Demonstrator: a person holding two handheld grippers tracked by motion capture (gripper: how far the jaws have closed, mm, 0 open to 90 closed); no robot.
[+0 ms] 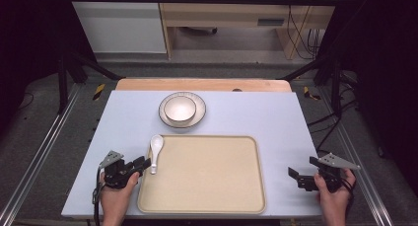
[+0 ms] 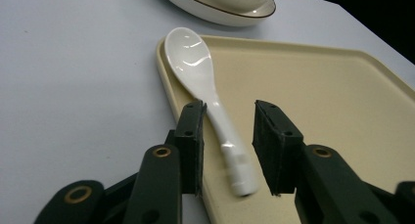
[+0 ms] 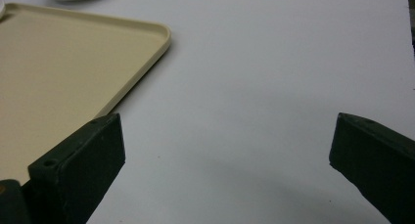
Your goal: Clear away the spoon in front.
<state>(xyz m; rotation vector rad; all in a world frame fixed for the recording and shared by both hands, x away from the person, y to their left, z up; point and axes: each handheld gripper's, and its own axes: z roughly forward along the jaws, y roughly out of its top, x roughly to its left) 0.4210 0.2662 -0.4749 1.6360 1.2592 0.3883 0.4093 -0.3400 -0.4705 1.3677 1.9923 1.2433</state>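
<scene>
A white ceramic spoon (image 1: pixel 156 152) lies on the left rim of a beige tray (image 1: pixel 207 196), bowl end pointing away from me. My left gripper (image 1: pixel 144 163) is open with its jaws on either side of the spoon's handle (image 2: pixel 227 141); the left jaw is close against it and a gap shows at the right jaw. In the left gripper view, the left gripper (image 2: pixel 230 106) sits low over the tray's edge (image 2: pixel 166 82). My right gripper (image 1: pixel 303 169) hovers wide open above bare table to the right of the tray, its jaws (image 3: pixel 227 121) holding nothing.
A white bowl (image 1: pixel 180 109) stands on a plate (image 1: pixel 199 117) behind the tray, at the table's (image 1: pixel 256 112) far middle. The tray's corner (image 3: pixel 156 35) lies left of the right gripper. Floor rails and a dark frame surround the table.
</scene>
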